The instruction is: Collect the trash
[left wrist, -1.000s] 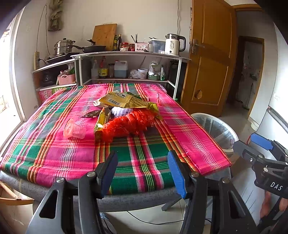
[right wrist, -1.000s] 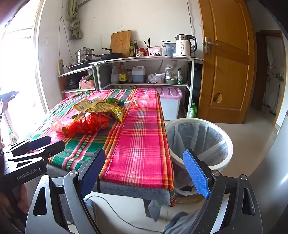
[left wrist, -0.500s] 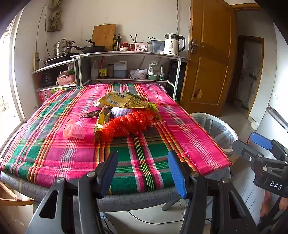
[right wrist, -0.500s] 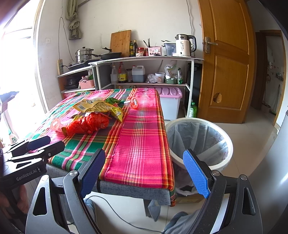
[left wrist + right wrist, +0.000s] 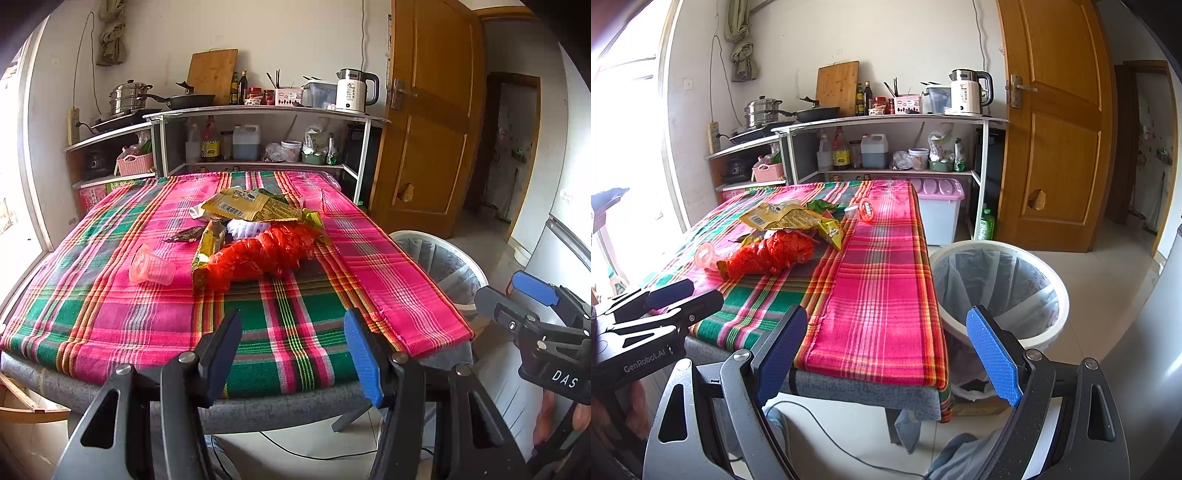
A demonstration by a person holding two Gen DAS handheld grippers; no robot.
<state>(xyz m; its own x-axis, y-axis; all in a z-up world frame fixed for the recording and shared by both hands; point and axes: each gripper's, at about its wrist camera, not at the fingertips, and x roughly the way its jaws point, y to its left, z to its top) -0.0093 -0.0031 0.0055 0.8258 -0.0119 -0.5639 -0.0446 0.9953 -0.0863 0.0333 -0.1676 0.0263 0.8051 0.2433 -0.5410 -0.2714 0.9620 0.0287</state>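
Observation:
A pile of trash lies mid-table on the plaid cloth [image 5: 147,314]: a crumpled red plastic bag [image 5: 266,254], yellow snack wrappers [image 5: 240,206], a dark wrapper [image 5: 186,234] and a pink plastic cup [image 5: 151,267] on its side. The red bag [image 5: 772,253] and a small red-lidded cup [image 5: 865,209] show in the right wrist view. A white bin [image 5: 997,288] with a clear liner stands right of the table. My left gripper [image 5: 291,350] is open and empty at the table's near edge. My right gripper [image 5: 886,354] is open and empty over the near right corner.
Shelves [image 5: 258,110] behind the table hold a kettle, pans, bottles and a cutting board. A wooden door [image 5: 1056,122] stands at the right. A pink-lidded storage box [image 5: 940,206] sits by the table's far end. A cable [image 5: 827,439] runs on the floor.

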